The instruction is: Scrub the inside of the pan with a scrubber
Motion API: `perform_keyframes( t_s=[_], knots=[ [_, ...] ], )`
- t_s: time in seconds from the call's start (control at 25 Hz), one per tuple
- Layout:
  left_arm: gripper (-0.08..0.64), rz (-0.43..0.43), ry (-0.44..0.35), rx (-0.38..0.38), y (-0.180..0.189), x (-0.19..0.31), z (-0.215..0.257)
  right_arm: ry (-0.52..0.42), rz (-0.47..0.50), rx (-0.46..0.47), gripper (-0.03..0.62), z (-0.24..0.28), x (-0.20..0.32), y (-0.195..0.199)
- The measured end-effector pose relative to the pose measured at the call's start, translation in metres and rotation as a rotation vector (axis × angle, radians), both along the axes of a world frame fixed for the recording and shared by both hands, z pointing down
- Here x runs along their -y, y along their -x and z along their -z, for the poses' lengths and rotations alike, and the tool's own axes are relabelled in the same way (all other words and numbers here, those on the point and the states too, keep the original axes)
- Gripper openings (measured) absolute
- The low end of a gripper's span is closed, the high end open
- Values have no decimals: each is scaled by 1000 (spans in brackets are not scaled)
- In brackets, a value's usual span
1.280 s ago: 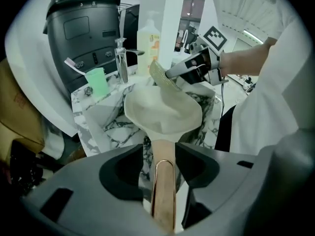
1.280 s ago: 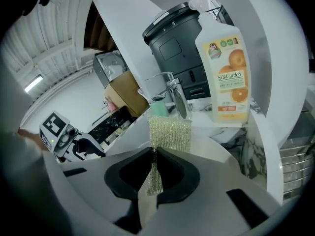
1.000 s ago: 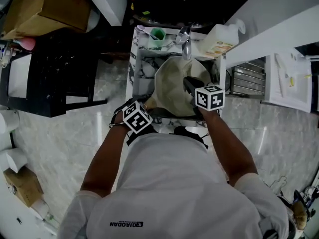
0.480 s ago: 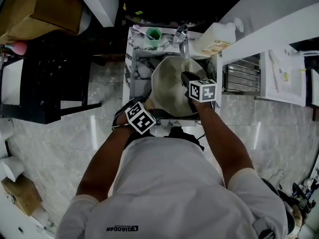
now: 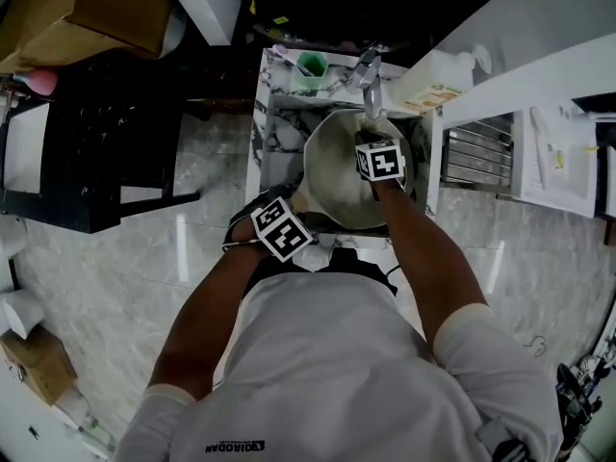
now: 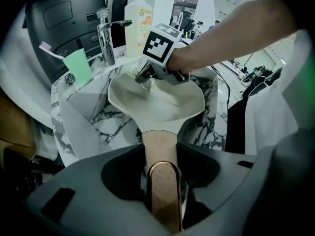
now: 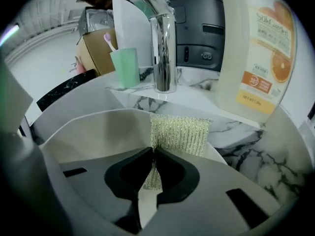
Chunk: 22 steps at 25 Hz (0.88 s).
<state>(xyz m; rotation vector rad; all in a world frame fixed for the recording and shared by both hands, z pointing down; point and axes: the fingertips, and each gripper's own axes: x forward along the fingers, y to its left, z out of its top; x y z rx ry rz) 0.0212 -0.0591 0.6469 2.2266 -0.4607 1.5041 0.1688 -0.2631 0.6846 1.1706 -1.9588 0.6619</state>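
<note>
Our left gripper [image 6: 165, 176] and right gripper [image 7: 153, 163] meet over a small marble-veined sink [image 6: 93, 127] that stands on a pale tiled floor [image 5: 115, 277], with a chrome faucet [image 7: 165, 53] at its back. On the ledge stand a green cup [image 7: 124, 67] with a pink toothbrush [image 7: 109, 41] in it and a large soap bottle [image 7: 253, 58]. Our left jaws clamp the handle [image 6: 160, 146] of the cream pan [image 6: 162, 102], which sits tilted in the basin. Our right jaws pinch the glittery scrubber [image 7: 179, 134] against the pan's inner wall by its far rim.

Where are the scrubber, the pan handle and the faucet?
scrubber [image 7: 179, 134]: right gripper view, mesh pad above the jaws.
pan handle [image 6: 158, 144]: left gripper view, tan shaft between the jaws.
faucet [image 7: 165, 53]: right gripper view, chrome upright column.
</note>
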Motion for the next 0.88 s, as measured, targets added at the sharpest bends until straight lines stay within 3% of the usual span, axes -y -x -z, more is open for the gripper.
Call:
perform_keyframes(
  t_s=[0.32, 0.64, 0.88],
  knots=[
    [210, 1, -1, 2, 0, 1, 0, 42, -136, 155, 57, -10, 26, 11],
    [210, 1, -7, 4, 0, 2, -2, 121, -315, 412, 57, -14, 27, 26],
    [210, 0, -8, 4, 0, 3, -2, 181, -336, 562, 57, -9, 21, 50]
  ],
)
